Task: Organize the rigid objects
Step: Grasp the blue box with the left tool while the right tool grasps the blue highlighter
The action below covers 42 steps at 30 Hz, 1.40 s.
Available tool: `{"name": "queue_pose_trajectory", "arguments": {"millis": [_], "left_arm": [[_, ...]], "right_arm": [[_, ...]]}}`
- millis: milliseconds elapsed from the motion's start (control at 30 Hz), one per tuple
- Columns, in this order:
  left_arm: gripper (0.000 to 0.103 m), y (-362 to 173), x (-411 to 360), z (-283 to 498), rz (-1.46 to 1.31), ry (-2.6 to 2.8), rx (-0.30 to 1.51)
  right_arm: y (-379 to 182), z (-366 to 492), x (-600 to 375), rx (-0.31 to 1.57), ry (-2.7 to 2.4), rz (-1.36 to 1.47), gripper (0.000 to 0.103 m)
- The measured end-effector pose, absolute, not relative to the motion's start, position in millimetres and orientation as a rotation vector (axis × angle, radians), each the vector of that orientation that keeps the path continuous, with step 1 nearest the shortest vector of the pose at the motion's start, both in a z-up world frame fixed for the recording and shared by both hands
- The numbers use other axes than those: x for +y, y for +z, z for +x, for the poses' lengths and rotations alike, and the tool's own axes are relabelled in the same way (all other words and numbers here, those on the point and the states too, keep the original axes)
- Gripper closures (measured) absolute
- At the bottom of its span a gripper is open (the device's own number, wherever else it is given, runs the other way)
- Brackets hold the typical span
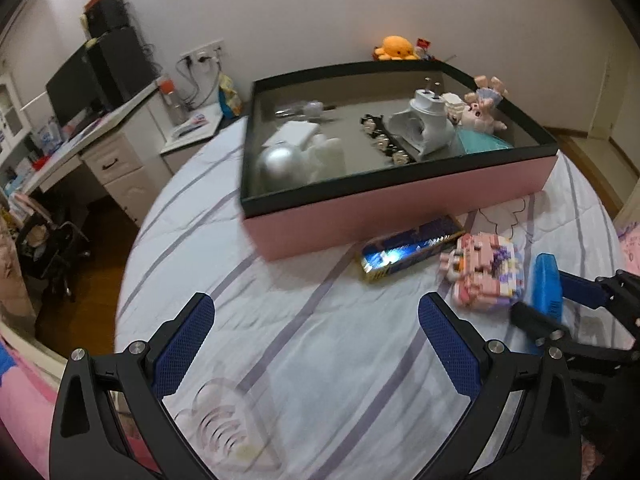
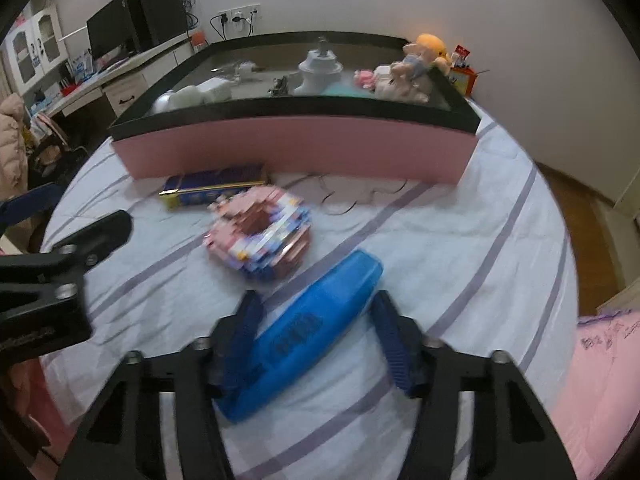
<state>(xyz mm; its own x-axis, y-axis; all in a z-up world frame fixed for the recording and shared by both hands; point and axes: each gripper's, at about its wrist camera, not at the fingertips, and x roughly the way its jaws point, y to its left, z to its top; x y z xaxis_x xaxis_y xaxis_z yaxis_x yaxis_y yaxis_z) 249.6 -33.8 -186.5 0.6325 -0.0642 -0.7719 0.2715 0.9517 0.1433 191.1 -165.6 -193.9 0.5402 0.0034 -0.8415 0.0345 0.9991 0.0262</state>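
A: Right wrist: right gripper [image 2: 316, 336] spread, blue case [image 2: 308, 328] between the fingers, long axis diagonal, not clamped.
B: Left gripper [image 1: 316, 340] open, empty. Block model [image 2: 260, 236] just beyond case; pink box [image 2: 296, 148] farthest.

Blue case [image 2: 308, 320], pink box [image 1: 400, 216] rimmed black, white sheet [image 1: 320, 340] striped purple.

A bed [image 1: 304, 344] is covered with a white sheet striped in purple. On it are set a pink box [image 1: 400, 208], a gold-edged blue tin [image 1: 408, 254], a brick toy [image 2: 260, 236] and a blue case [image 2: 312, 320]
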Motion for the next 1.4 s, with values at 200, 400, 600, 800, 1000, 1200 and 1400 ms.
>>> {"name": "queue_pose_trajectory", "arguments": {"millis": [200, 400, 600, 800, 1000, 1200, 1400], "left_arm": [[0.001, -196, -67, 275, 0.291, -0.27, 0.872], [0.058, -197, -79, 274, 0.275, -0.348, 0.873], [0.074, -197, -92, 253, 0.353, -0.337, 0.879], [0.05, -196, -100, 265, 0.4, -0.363, 0.865], [0.045, -202, -90, 279, 0.347, -0.455, 0.892], [0.074, -204, -89, 269, 0.326, -0.484, 0.932], [0.082, -201, -91, 263, 0.236, -0.417, 0.983]], "right_arm": [[-191, 194, -203, 0.996, -0.052, 0.068, 0.07], [-189, 197, -212, 0.986, 0.0, 0.066, 0.07], [-190, 197, -214, 0.98, 0.023, 0.067, 0.07], [-190, 198, -218, 0.977, 0.027, 0.081, 0.07], [-190, 198, -222, 0.976, 0.032, 0.101, 0.07], [-190, 198, -221, 0.976, 0.031, 0.1, 0.07], [-190, 198, -223, 0.976, 0.035, 0.109, 0.07]]}}
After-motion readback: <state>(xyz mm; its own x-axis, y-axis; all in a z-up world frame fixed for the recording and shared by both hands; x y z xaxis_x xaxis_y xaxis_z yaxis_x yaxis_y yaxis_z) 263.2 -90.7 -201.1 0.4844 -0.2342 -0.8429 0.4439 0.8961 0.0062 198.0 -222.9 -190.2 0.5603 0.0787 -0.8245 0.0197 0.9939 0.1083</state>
